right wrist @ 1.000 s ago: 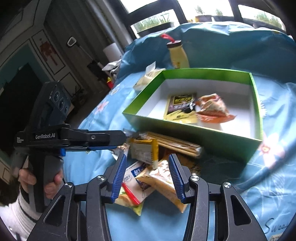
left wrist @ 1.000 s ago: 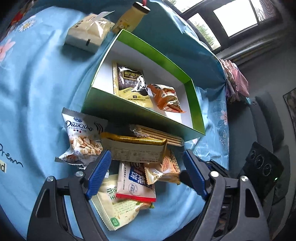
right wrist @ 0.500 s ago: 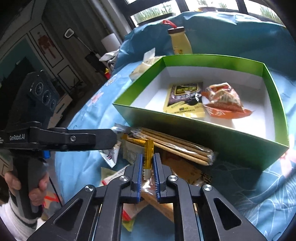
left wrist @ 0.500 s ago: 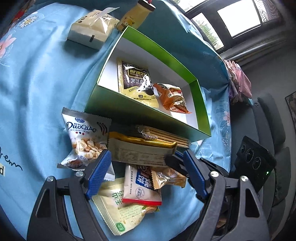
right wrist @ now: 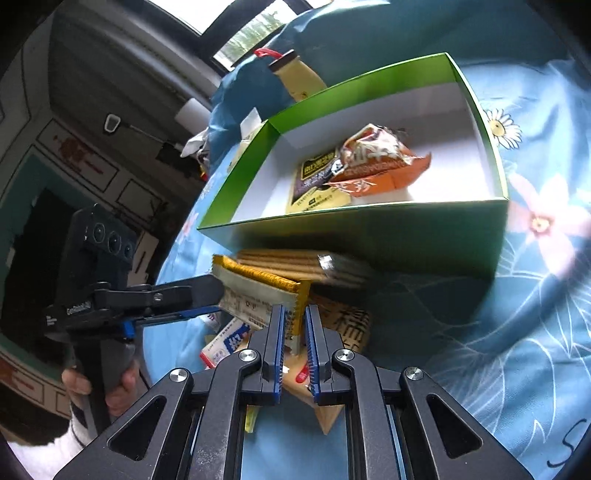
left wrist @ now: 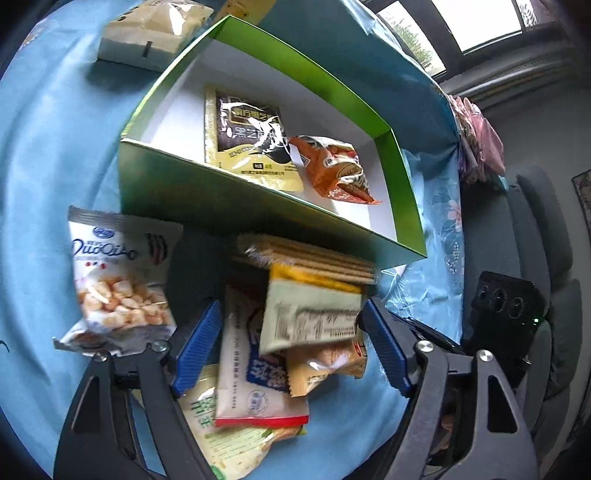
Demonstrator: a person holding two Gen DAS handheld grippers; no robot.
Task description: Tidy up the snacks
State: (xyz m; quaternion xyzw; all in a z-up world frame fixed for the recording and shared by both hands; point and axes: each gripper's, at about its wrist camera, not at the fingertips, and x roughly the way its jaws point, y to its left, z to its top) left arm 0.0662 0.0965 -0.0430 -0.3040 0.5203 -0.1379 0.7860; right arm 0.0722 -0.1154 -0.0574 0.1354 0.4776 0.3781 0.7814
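A green box (left wrist: 236, 199) with a white inside holds a black-and-yellow packet (left wrist: 247, 140) and an orange packet (left wrist: 334, 173); the box also shows in the right wrist view (right wrist: 369, 225). In front of it lies a pile of snack packets. My right gripper (right wrist: 294, 332) is shut on the edge of a yellow-and-white packet (right wrist: 258, 291) and holds it lifted above the pile; the packet also shows in the left wrist view (left wrist: 314, 317). My left gripper (left wrist: 288, 343) is open and empty, its fingers either side of the pile.
A white DuoQiao packet (left wrist: 118, 280) lies left of the pile, a cracker sleeve (left wrist: 306, 258) against the box front. A tissue pack (left wrist: 151, 33) and a yellow bottle (right wrist: 295, 77) stand beyond the box. The blue floral cloth (right wrist: 535, 295) drops off at the right.
My right gripper closed on the yellow-and-white packet, then lifted it off the pile and turned right. My left gripper stayed open and moved nearer the pile.
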